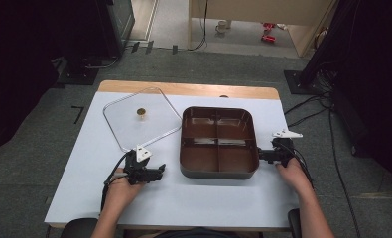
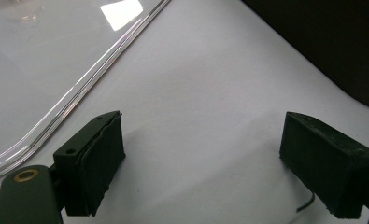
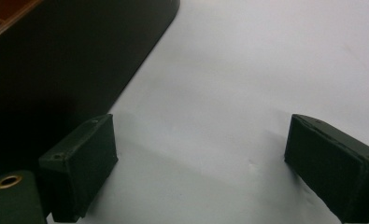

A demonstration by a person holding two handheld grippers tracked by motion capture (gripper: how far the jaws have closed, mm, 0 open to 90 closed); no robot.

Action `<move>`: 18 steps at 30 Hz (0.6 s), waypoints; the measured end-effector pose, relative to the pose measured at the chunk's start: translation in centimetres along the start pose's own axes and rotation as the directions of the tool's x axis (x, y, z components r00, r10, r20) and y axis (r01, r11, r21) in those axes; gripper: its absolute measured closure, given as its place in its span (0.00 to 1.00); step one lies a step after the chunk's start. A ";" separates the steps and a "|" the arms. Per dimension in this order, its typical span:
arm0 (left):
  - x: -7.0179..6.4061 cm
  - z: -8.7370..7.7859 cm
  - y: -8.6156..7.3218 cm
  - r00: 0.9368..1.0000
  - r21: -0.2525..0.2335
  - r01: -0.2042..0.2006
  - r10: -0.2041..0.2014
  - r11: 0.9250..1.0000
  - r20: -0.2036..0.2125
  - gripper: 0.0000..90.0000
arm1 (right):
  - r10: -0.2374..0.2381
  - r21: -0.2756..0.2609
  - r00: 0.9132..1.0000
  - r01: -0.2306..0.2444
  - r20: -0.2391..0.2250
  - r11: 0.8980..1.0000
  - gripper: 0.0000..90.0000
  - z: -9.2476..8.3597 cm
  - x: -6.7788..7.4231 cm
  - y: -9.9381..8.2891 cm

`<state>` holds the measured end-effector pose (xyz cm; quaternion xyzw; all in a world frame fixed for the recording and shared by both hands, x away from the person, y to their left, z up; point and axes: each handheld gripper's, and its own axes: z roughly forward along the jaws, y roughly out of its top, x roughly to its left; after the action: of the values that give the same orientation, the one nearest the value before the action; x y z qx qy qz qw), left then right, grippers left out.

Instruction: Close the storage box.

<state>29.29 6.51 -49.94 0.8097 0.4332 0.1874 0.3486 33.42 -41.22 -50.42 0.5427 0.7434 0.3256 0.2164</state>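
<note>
A dark brown tray with four empty compartments sits at the middle of the white table. A clear lid with a gold knob lies flat to its left. My left gripper rests low near the tray's front left corner, pointing right, and it is open. In the left gripper view it has bare table between its jaws, the lid's edge at left and the tray's wall at upper right. My right gripper is open beside the tray's right wall, nothing between its jaws.
The table's wooden strip runs along the back edge. Cables trail over the grey floor at right, near dark stands. A mug and red items lie on the floor far behind.
</note>
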 end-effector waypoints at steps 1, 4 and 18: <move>0.0 0.0 0.0 1.000 0.000 0.000 0.000 1.000 0.000 0.15 | 0.000 0.000 1.000 0.000 0.000 1.000 0.10 0.0 0.0 0.0; 0.0 0.0 0.0 1.000 -0.001 0.001 -0.001 1.000 -0.003 0.15 | 0.001 -0.001 1.000 -0.001 0.000 1.000 0.10 0.0 0.0 0.0; -0.1 0.0 0.0 1.000 -0.001 0.000 0.000 1.000 -0.004 0.15 | 0.002 0.000 1.000 -0.002 0.000 1.000 0.10 0.0 0.0 0.0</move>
<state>29.26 6.46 -49.94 0.8093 0.4337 0.1894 0.3479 33.44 -41.24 -50.42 0.5433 0.7430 0.3258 0.2159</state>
